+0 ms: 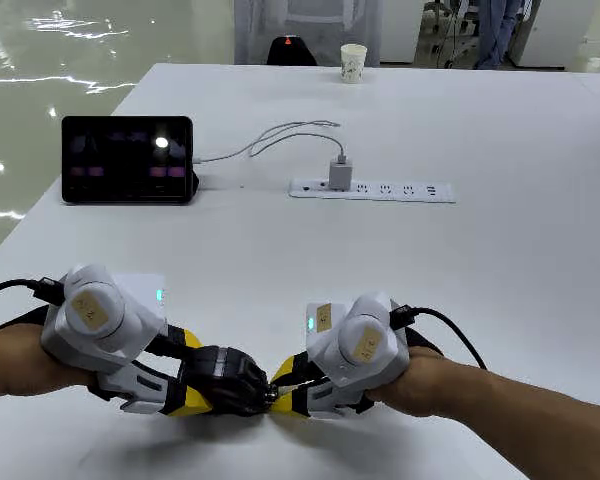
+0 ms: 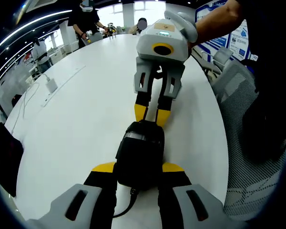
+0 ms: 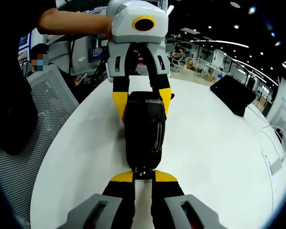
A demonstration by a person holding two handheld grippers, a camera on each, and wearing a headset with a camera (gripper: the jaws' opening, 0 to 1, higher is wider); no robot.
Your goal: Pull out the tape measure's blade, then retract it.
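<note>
Tape measure (image 1: 230,380) case: black plastic, matt, faint sheen on curved edges.
Left gripper (image 2: 139,168), right gripper (image 3: 144,177): smooth pale-grey plastic shells, satin finish; yellow fingertips, black links, both plastic-looking.
Table (image 1: 480,280) under tape measure: white, smooth, matt with soft reflections.
Tablet (image 1: 127,158) well behind tape measure: glossy black screen, mirrors lamps.
Power strip (image 1: 400,190) behind tape measure: smooth white plastic.
Paper cup (image 1: 353,62) farthest behind tape measure: matt.
Floor (image 1: 40,50): polished, strong glare.
Chair (image 3: 52,109) to side of tape measure: grey mesh.
</note>
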